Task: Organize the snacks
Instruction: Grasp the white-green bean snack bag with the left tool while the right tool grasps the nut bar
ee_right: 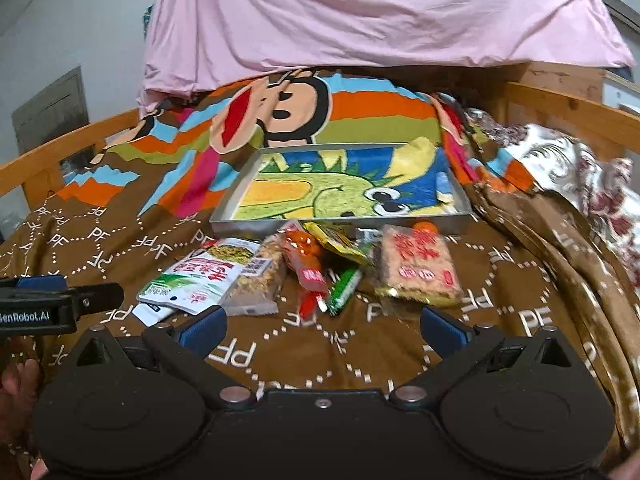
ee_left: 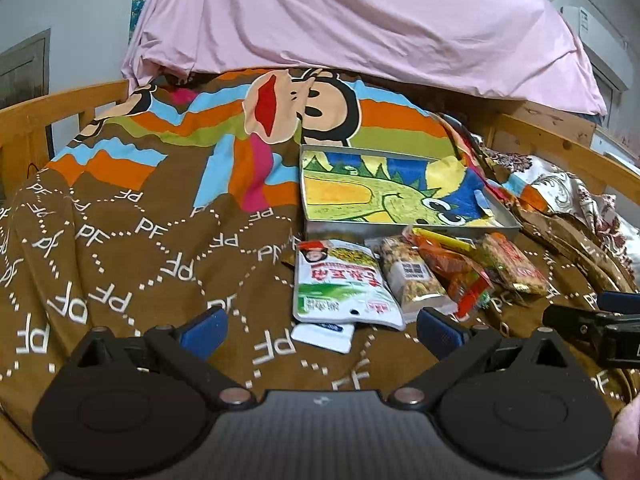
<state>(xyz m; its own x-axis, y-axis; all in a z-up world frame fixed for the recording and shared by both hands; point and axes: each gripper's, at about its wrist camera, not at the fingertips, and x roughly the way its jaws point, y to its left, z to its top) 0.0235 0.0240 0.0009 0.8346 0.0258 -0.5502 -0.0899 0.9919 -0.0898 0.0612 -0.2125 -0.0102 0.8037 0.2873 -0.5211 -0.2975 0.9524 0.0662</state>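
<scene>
Several snack packets lie in a row on the brown blanket in front of a shallow metal tray (ee_left: 412, 229) (ee_right: 340, 224) with a dinosaur picture inside. From the left: a white-green pouch (ee_left: 344, 280) (ee_right: 200, 280), a grain bar (ee_left: 412, 276) (ee_right: 260, 280), an orange-red packet (ee_left: 452, 268) (ee_right: 306, 264), a small green packet (ee_right: 344, 290), a yellow packet (ee_right: 340, 240) and a red-printed cracker pack (ee_left: 516, 264) (ee_right: 420, 266). My left gripper (ee_left: 322, 330) is open and empty just short of the white pouch. My right gripper (ee_right: 324, 326) is open and empty just short of the packets.
A wooden bed rail (ee_left: 48, 108) (ee_right: 568, 108) runs around the blanket. A pink sheet (ee_left: 360, 20) (ee_right: 380, 12) hangs behind the tray. Rumpled patterned bedding (ee_right: 580, 184) lies at the right. The other gripper shows at each view's edge (ee_left: 600, 324) (ee_right: 60, 300).
</scene>
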